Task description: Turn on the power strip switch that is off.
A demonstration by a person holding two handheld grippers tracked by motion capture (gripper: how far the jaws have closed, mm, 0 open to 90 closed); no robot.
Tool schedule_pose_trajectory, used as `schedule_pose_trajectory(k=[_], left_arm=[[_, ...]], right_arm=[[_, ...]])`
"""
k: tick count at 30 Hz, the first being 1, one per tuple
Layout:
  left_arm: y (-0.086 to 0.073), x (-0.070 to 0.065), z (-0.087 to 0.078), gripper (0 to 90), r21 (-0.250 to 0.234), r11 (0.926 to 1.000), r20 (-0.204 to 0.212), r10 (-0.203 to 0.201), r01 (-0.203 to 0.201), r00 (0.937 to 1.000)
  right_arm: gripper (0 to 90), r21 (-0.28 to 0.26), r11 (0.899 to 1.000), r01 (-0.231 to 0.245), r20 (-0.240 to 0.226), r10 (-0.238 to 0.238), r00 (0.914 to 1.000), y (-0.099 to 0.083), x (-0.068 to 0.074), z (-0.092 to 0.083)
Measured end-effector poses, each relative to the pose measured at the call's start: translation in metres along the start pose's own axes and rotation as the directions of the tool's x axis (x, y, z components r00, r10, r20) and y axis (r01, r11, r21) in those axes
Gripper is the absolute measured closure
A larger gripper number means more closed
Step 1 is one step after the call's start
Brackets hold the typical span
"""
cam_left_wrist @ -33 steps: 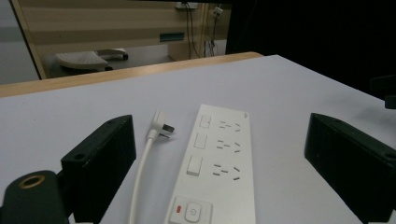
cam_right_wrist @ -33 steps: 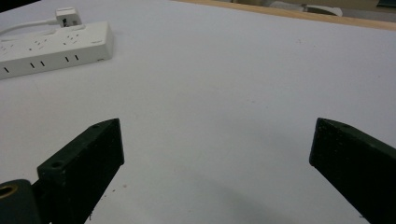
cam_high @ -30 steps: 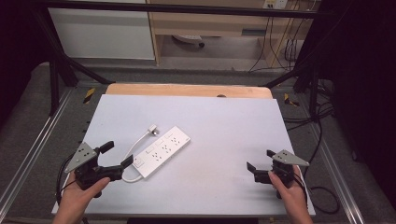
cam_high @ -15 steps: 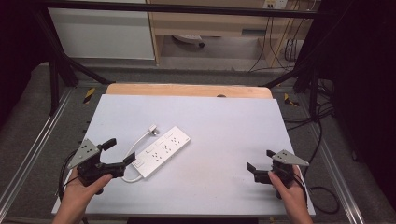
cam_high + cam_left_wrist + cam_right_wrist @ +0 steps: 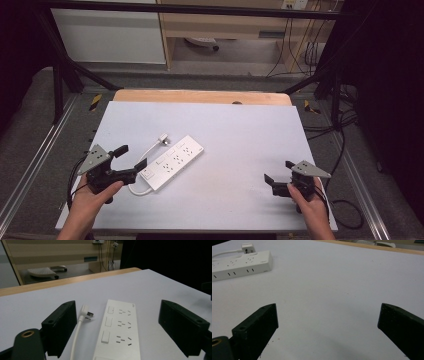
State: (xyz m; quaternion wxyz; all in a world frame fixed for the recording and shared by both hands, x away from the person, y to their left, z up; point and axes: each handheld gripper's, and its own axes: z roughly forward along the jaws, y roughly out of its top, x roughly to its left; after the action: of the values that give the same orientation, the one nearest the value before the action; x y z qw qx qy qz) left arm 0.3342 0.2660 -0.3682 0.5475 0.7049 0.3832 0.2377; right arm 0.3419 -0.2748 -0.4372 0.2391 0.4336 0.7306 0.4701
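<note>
1. High view: my left gripper (image 5: pixel 131 156) sits just beside the near end of the power strip (image 5: pixel 172 161) on the table (image 5: pixel 240 130), jaws apart though just closing a little, nothing grabbed yet. The right gripper (image 5: pixel 272 183) rests well apart at the near right, jaws wide.
2. Left gripper view: the strip (image 5: pixel 117 332) and its plug (image 5: pixel 86 312) lie between my jaws, untouched; grasp not yet made.
3. Right gripper view: jaws spread over bare table, strip (image 5: pixel 242 263) far off.

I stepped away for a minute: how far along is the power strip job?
Barely begun. The power strip lies flat, its plug loose. The left gripper, jaws just closing slightly, straddles its near end without touching. The right gripper waits open. Gripping remains.
</note>
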Motion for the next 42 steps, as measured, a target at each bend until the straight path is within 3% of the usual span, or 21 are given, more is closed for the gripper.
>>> schedule_pose_trajectory(k=[8,14,20,29,42], left_arm=[[0.004,-0.001,0.009,17.7,0.014,0.9999,0.007,0.01,-0.01,0.9999],[0.005,-0.002,0.016,18.9,0.022,0.9997,0.023,-0.009,0.008,0.9997],[0.007,-0.002,0.024,20.8,0.053,0.9985,0.019,0.009,-0.01,0.9998],[0.008,0.002,0.036,22.3,0.099,0.9943,0.01,0.037,-0.038,0.9993],[0.001,0.009,0.051,24.1,0.156,0.9868,0.002,0.042,-0.042,0.9991]], right_arm=[[3.6,-0.001,1.0,0.005,-0.001,-0.005,1.0,0.0,0.0,0.0],[3.5,-0.001,1.0,0.003,-0.001,-0.003,1.0,0.0,0.0,-0.001],[3.5,-0.003,1.0,0.006,0.0,-0.006,1.0,0.0,0.0,0.0],[3.6,0.001,1.0,0.003,0.001,-0.003,1.0,0.0,0.0,0.0],[3.6,0.001,1.0,0.005,-0.001,-0.005,1.0,0.0,0.0,0.0]])
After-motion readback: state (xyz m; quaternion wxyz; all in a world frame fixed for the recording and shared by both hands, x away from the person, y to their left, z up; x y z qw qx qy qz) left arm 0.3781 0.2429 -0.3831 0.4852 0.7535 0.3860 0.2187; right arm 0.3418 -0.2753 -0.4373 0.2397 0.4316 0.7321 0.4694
